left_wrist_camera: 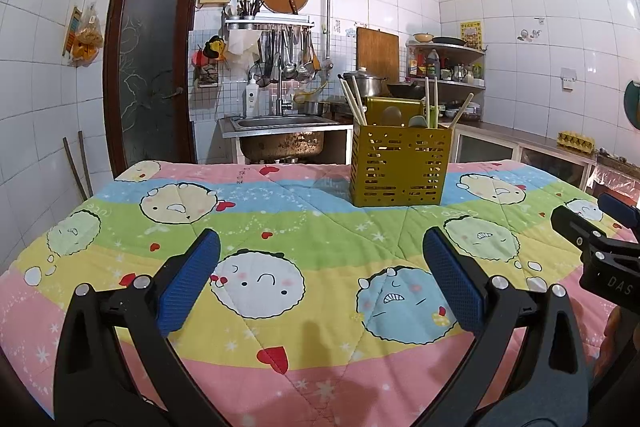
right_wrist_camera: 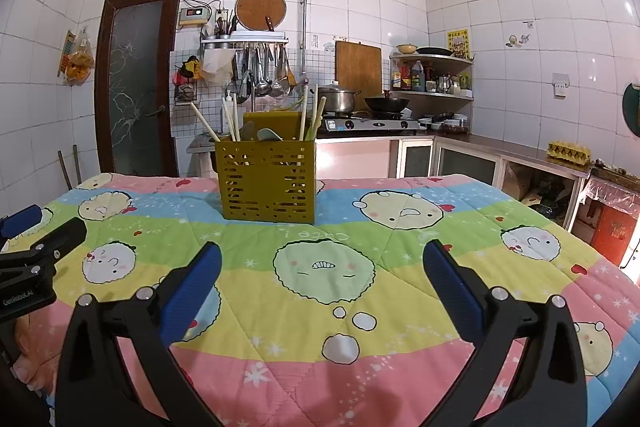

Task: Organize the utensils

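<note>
- Utensil holder (left_wrist_camera: pixel 400 167): olive, perforated, upright on the quilt-covered surface (left_wrist_camera: pixel 280 227); contains chopsticks (left_wrist_camera: pixel 354 101) and spoons (right_wrist_camera: pixel 269 135).
- Left claw (left_wrist_camera: pixel 320 267): released, empty, nearer the camera than the holder.
- Right claw (right_wrist_camera: pixel 322 271): released, empty, likewise short of the holder.

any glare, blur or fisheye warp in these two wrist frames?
Left wrist view: sharp, dark corner vignette, tile lines bowed, soft shadow beside the utensil caddy, left claw open. Right wrist view: same warp, small glare spots on the right wall tiles, right claw open, no motion blur.
</note>
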Demonstrator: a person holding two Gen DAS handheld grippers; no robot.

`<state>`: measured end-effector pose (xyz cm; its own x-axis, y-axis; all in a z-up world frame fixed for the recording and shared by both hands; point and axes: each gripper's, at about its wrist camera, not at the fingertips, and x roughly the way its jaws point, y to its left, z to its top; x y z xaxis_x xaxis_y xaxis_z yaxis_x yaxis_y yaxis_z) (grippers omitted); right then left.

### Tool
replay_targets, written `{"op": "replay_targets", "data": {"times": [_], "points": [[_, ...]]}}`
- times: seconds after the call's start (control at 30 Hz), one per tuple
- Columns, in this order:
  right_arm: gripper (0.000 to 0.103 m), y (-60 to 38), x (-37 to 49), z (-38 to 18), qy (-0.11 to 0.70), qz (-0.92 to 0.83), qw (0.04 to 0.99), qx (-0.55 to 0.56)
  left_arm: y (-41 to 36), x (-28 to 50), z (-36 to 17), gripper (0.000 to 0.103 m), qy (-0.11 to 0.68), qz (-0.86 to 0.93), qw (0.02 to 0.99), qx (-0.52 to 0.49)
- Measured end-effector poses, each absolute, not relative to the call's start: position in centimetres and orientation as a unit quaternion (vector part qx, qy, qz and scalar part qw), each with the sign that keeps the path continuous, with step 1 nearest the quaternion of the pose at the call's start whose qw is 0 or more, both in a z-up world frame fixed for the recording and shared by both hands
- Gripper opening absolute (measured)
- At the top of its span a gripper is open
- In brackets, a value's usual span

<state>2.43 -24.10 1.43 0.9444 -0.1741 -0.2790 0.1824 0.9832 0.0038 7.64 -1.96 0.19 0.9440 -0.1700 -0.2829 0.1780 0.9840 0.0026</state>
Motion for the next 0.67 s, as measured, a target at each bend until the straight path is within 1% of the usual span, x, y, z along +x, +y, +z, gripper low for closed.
{"op": "replay_targets", "data": {"times": [0.67], "points": [[0.098,-24.11,2.44,1.41,0.14,-0.091,0.986,0.014,-2.32,7.1,0.44,0.098,0.131,-0.086,0.987,0.02]]}}
